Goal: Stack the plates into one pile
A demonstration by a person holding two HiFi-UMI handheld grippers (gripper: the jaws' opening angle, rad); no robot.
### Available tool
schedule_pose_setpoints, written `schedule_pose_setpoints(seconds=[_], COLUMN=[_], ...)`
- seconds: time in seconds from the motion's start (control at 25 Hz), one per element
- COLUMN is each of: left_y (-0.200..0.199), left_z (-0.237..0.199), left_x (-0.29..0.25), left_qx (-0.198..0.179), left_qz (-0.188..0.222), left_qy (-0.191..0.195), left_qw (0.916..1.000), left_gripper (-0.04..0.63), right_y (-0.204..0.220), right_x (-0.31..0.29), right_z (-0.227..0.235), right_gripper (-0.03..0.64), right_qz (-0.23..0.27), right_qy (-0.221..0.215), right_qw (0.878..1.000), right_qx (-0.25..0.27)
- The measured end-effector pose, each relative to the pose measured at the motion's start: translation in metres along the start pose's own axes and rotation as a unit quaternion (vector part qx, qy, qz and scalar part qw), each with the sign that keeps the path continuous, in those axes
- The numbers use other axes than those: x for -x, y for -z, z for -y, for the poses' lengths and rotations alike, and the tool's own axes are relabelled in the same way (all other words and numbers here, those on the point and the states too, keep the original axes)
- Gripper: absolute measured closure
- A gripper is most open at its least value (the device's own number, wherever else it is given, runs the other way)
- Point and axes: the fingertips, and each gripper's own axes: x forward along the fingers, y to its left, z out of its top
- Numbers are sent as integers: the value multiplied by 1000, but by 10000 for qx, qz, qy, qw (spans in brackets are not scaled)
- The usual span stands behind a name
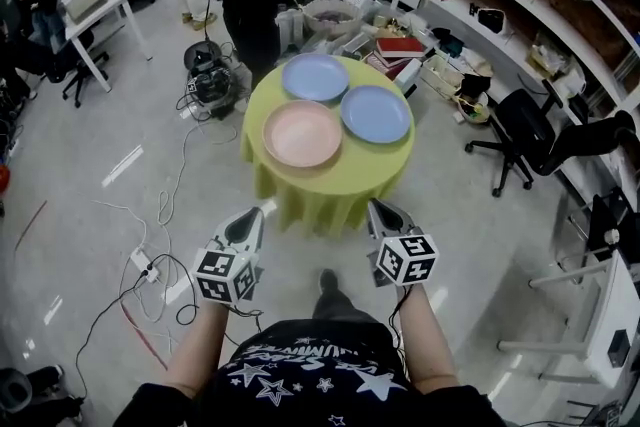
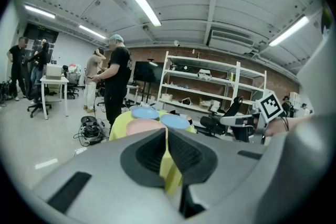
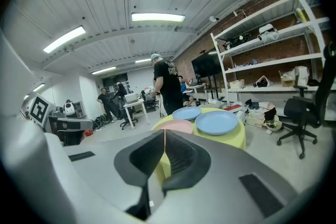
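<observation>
Left gripper point(image 1: 245, 223) and right gripper point(image 1: 384, 215) both have their jaws pressed together on nothing. The pink plate point(image 1: 302, 133), far blue plate point(image 1: 315, 77) and right blue plate point(image 1: 375, 113) lie unstacked on the round yellow surface point(image 1: 330, 190). Arriving with the jaws together would likely shove a plate instead of taking its rim. The floor cables point(image 1: 165, 215) could snag a step. Both forearms point(image 1: 198, 345) reach forward, held low, well short of the surface.

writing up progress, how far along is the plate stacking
Done: nothing, the pink plate, far blue plate and right blue plate lie singly on the table. In hand: nothing, the left gripper and right gripper are shut, empty, short of the table. Left: all the stacking.
</observation>
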Motion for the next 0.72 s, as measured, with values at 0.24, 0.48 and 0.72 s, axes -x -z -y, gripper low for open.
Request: schedule_pose_setpoints(seconds=[0.24, 0.48, 0.72], left_y=[-17, -25, -37], left_z=[4, 1, 11], left_x=[-42, -69, -98], left_qx=[63, 109, 134], left_qz=[-44, -120, -197], left_qy=[-191, -373, -528], left_qw=[9998, 9992, 9983], left_gripper=[569, 569, 569], right_y=[-23, -27, -35], right_x=[-33, -65, -85], right_z=[44, 62, 89], right_gripper=[601, 601, 601], right_qz=[-62, -222, -316], right_qy=[-130, -370, -567], right_qw=[9999, 9990, 9977], right_qx=[-69, -98, -197])
